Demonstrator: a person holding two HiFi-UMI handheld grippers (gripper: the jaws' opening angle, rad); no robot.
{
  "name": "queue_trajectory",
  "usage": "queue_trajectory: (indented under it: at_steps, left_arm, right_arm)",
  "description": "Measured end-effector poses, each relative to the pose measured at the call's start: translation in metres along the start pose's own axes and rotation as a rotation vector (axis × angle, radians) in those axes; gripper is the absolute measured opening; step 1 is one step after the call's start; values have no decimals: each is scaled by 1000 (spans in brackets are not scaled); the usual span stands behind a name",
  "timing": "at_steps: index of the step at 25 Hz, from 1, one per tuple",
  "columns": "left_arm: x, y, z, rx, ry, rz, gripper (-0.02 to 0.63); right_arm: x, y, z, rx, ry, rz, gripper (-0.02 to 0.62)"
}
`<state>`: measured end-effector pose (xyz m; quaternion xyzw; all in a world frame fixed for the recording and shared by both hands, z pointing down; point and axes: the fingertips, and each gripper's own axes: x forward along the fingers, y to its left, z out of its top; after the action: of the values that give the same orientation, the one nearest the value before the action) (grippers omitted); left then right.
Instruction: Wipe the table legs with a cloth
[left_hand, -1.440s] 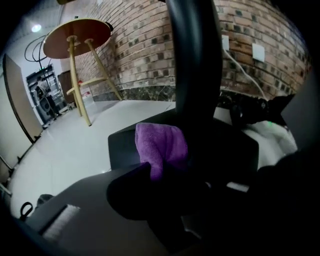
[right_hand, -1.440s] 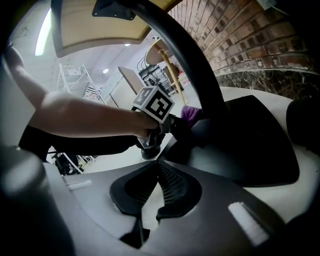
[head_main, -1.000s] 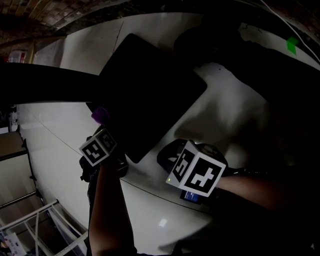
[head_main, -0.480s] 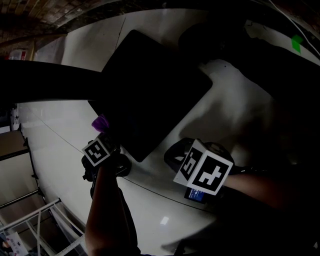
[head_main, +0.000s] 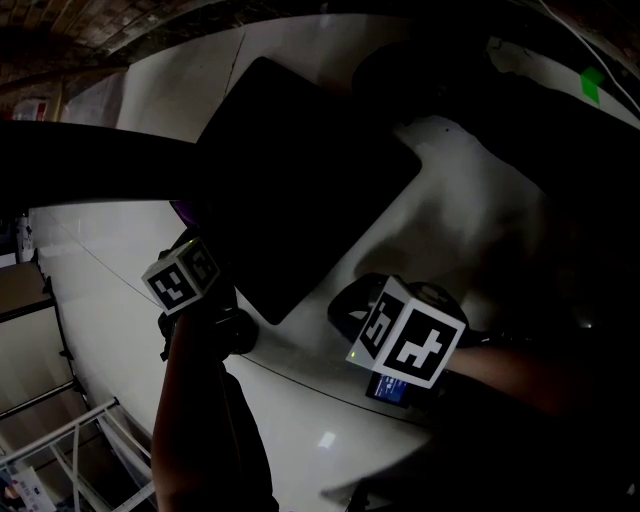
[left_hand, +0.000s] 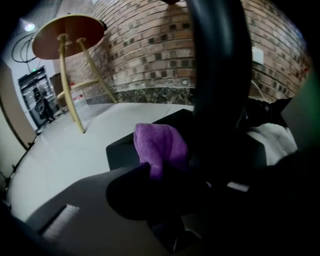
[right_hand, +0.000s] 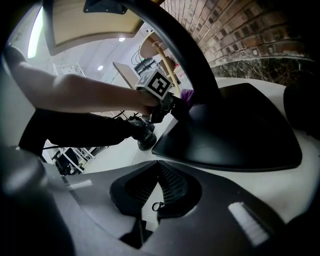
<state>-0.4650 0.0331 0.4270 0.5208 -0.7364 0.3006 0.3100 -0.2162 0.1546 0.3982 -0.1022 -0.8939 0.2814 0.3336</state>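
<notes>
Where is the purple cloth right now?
In the left gripper view, the purple cloth is clamped in the left gripper, against the black table leg, near its black base.

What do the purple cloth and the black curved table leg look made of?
The purple cloth looks like soft microfibre or terry: fuzzy nap, limp folds. The black curved table leg looks like a smooth matte tube, probably painted metal; the dim light leaves that open.
</notes>
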Motion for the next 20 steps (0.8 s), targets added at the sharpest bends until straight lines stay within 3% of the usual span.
queue_trajectory:
  at_steps: [6,10,14,18,20]
  left_arm:
    - [-4,65,-59,-156,114,188,75]
    - [-6,76,-76,-212,151,230,75]
    - [-1,52,-46,-100,111,140,72]
    - [3,-5,13,73,15,-41,72]
    - [4,-23,27,174,-6,-58,72]
  right_arm:
    - [2,-3,-3,13,10,3,3]
    - [5,-2,7,-32,2,0,3]
    - [8,-3,42,-61,-65,-14,3]
    - [11,4,65,-104,-109,-14,3]
    - [12,10,62,-112,-106,-1,3]
